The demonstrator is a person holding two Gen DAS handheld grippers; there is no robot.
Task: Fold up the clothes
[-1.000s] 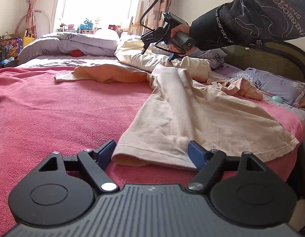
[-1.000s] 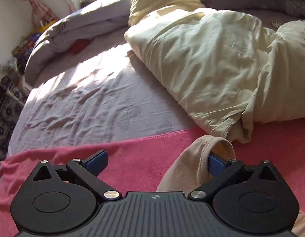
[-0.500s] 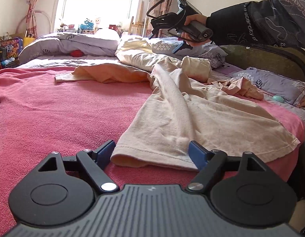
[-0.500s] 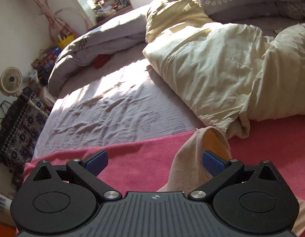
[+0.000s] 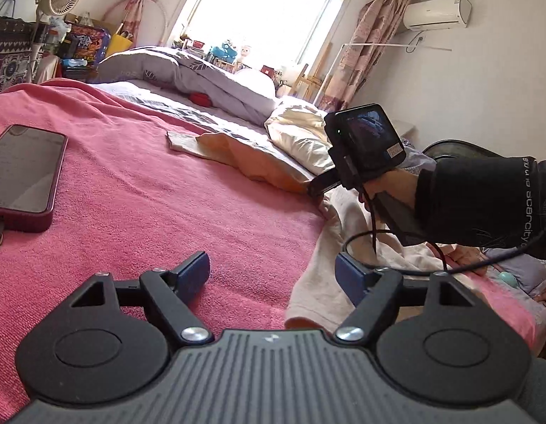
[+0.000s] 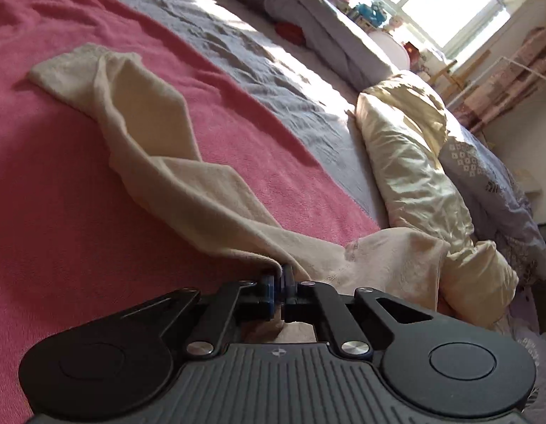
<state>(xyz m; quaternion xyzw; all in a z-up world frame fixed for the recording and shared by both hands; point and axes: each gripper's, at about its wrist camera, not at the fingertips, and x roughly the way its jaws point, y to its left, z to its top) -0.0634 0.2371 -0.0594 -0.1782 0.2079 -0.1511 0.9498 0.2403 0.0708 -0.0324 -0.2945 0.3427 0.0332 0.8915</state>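
A beige garment (image 6: 174,173) lies stretched across a pink blanket (image 6: 60,183) on a bed, one narrow end trailing flat toward the far side of the blanket while the rest bunches up against a cream duvet (image 6: 407,155). The right gripper (image 6: 278,284) has its blue-padded jaws pressed together on a fold of the garment's edge, the cloth pulled taut from the pinch; those jaws have just been closing, with the fabric between them. In the left wrist view the same tool appears from outside, held in the person's right hand (image 5: 389,190), a dark printed sleeve (image 5: 485,201) behind it and a black cable (image 5: 379,247) looping below. The left gripper (image 5: 273,275) stands wide open low over the blanket, its jaws clear of the cloth, the garment's hem (image 5: 318,293) lying just beside the right-hand blue pad (image 5: 348,275), which overlaps it in this view. A phone in a dark red case (image 5: 23,176) rests face-up on the blanket, well apart from the garment. Grey bedding (image 5: 188,70) lies beyond, under a bright window (image 5: 262,10).
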